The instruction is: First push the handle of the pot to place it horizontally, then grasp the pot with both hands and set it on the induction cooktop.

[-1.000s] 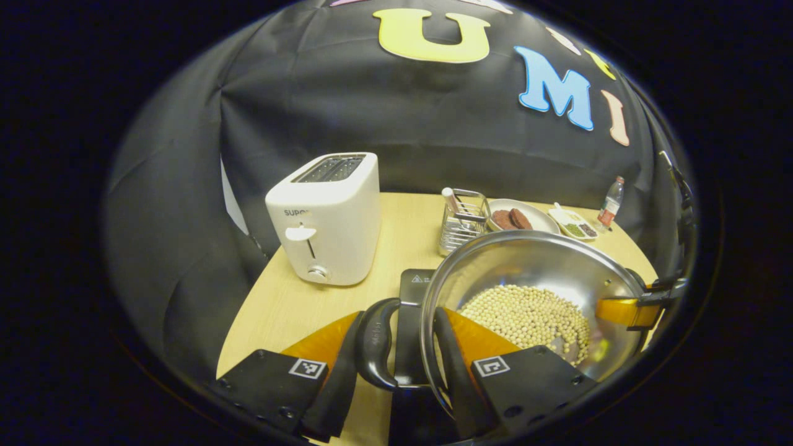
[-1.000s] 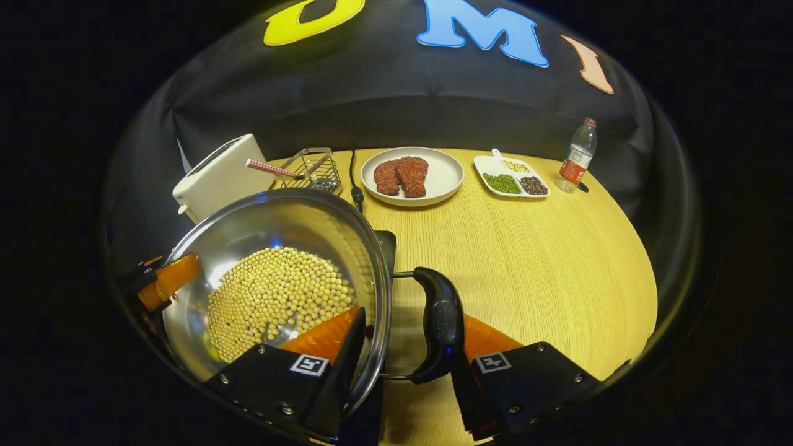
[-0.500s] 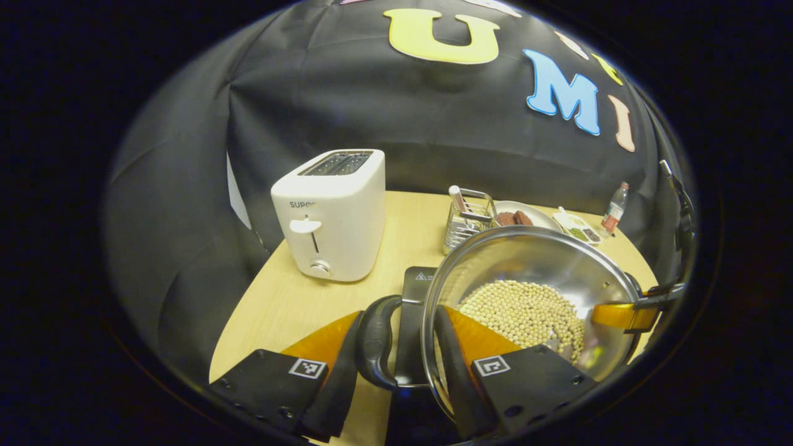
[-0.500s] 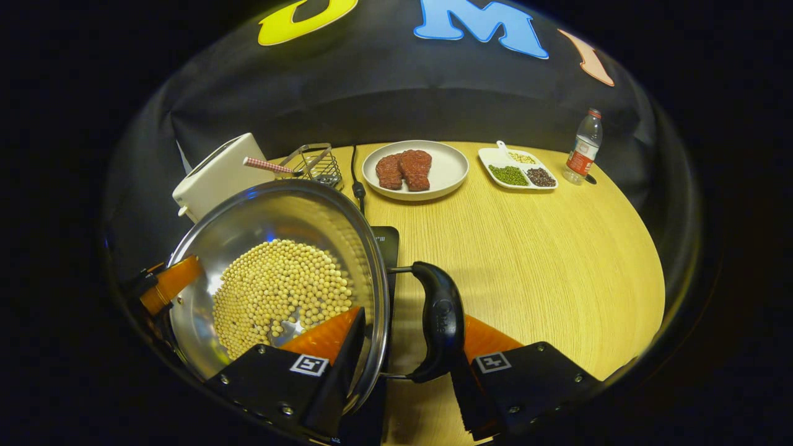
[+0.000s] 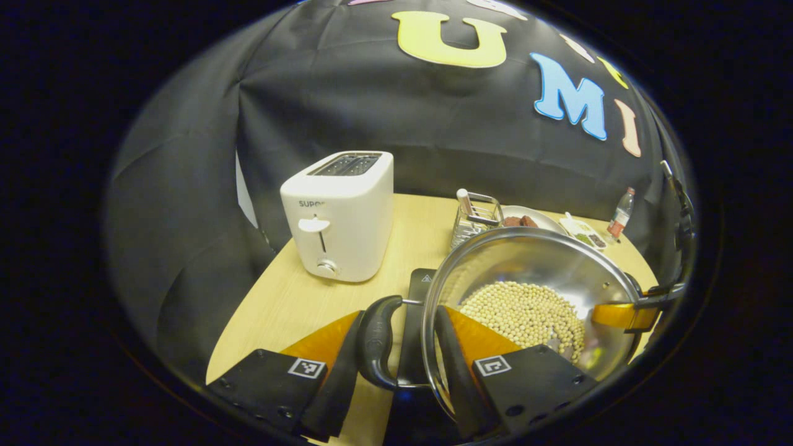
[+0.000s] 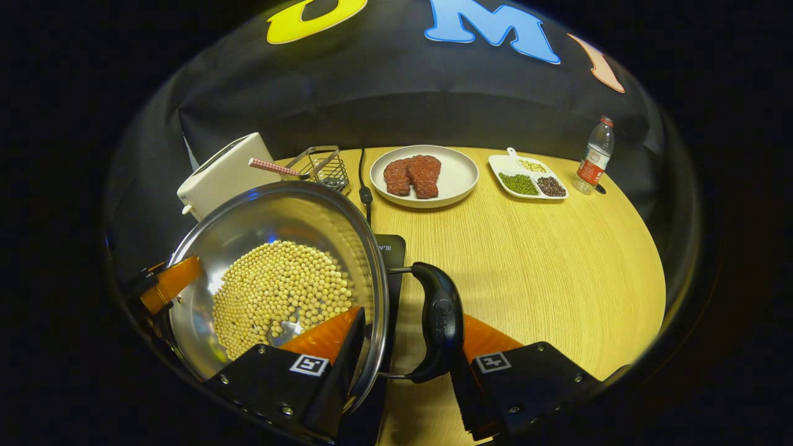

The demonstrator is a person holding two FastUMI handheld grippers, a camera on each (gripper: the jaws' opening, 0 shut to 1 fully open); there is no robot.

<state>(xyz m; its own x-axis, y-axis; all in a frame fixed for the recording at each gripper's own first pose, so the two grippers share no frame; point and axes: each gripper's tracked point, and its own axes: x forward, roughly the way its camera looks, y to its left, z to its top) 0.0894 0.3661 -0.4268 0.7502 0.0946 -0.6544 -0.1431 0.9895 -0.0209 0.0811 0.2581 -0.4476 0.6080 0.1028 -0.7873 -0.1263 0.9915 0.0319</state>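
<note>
A steel pot (image 5: 533, 260) (image 6: 272, 217) holding soybeans (image 5: 526, 313) (image 6: 279, 297) hangs over the black induction cooktop (image 5: 416, 291) (image 6: 390, 251); I cannot tell whether it rests on it. My left gripper (image 5: 398, 316) is shut on the pot, one finger outside the black side handle (image 5: 375, 341) and one inside the rim. My right gripper (image 6: 412, 316) is shut on it the same way at the opposite handle (image 6: 441, 328). Across the pot, each view shows the other gripper: the right gripper (image 5: 626, 313) and the left gripper (image 6: 164, 282).
On the wooden table (image 6: 545, 260) a white toaster (image 5: 337, 217) (image 6: 226, 173) stands at the left, with a wire basket (image 5: 474, 217) (image 6: 319, 167) beside it. Behind the pot lie a cable (image 6: 365, 192), a plate of meat patties (image 6: 424, 176), a divided dish (image 6: 526, 179) and a bottle (image 6: 595, 155).
Both grippers keep their hold. The pot has drifted a little with them: the toaster slid right in the left gripper view, and the plate sank behind the pot's rim.
</note>
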